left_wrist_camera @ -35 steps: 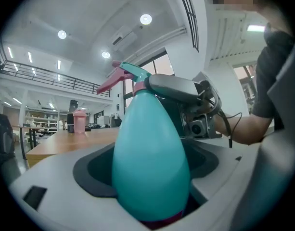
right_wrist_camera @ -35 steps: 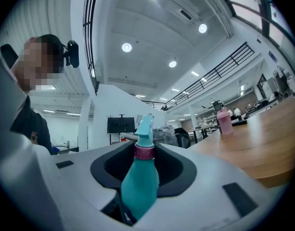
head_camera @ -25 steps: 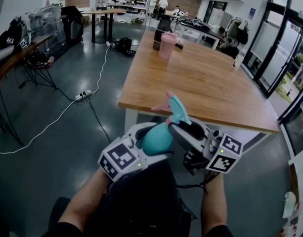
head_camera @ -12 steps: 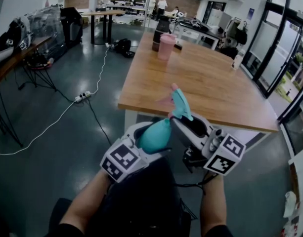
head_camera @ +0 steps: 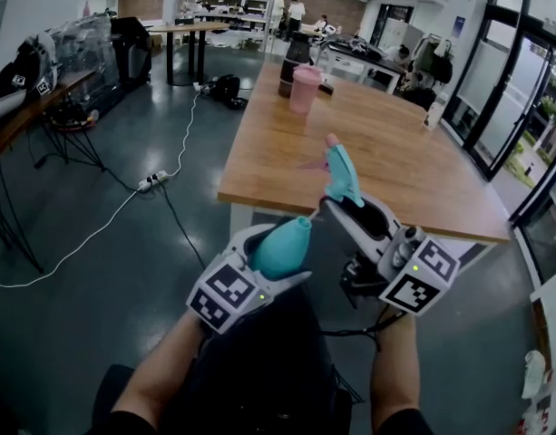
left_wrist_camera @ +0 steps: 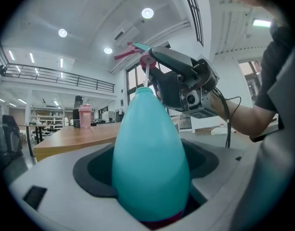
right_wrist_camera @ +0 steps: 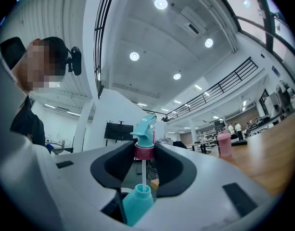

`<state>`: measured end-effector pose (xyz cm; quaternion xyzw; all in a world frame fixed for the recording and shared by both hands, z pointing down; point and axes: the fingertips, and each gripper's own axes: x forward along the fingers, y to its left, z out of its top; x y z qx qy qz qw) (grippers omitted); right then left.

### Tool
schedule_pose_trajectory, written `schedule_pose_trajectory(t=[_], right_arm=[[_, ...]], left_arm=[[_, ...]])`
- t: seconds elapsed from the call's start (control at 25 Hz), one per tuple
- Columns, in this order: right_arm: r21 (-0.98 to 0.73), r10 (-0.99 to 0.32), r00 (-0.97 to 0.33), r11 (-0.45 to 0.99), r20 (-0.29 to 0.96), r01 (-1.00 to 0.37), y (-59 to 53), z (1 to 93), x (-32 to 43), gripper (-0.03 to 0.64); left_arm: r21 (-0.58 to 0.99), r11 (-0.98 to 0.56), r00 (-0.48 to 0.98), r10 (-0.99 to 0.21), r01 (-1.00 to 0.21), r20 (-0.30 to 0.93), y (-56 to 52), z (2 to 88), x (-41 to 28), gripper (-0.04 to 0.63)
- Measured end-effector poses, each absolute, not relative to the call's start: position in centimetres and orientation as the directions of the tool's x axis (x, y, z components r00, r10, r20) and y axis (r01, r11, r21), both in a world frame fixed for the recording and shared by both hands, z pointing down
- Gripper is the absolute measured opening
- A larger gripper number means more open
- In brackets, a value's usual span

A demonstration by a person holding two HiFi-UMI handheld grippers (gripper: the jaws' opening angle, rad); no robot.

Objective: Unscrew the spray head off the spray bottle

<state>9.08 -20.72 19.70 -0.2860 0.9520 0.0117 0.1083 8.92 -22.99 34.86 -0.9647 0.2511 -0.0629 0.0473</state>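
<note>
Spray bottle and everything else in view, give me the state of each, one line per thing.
spray bottle: neck uncapped.
spray head: unscrewed, lifted off the neck.
dip tube: hangs from the head, lower end inside the neck.
left gripper: shut on the spray bottle.
right gripper: shut on the spray head's pink collar.
pink shaker cup: upright on the table, lid on.

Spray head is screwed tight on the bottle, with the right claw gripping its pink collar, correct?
No. The spray head is off the bottle, raised above its neck with only the tube reaching in, as the right gripper view shows. The right claw does grip its pink collar.
</note>
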Motion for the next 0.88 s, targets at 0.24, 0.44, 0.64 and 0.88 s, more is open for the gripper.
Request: schedule_pose_trajectory(t=[0.24,0.44,0.64,0.88], right_arm=[[-0.022,-0.554,-0.800,0.825,-0.230,-0.565,-20.9,18.4,9.3,0.137],[-0.013,-0.558,-0.790,0.819,-0.254,-0.574,-20.6,17.5,9.6,0.137],[-0.013,-0.561,-0.780,0.814,-0.278,-0.581,-20.3,16.5,10.5,0.137],[-0.013,-0.571,-0.756,0.801,-0.320,-0.599,-19.8,15.5,11.8,0.137]], left_arm=[[-0.117,-0.860,0.855,-0.508,-0.497,0.105,-23.6,35.1,8.5,0.419],[-0.113,-0.847,0.839,-0.531,-0.520,0.119,-24.0,35.6,8.1,0.419],[-0.117,-0.835,0.825,-0.549,-0.537,0.136,-24.4,35.9,8.1,0.419],[-0.128,-0.820,0.805,-0.573,-0.558,0.156,-24.9,36.7,7.8,0.419]])
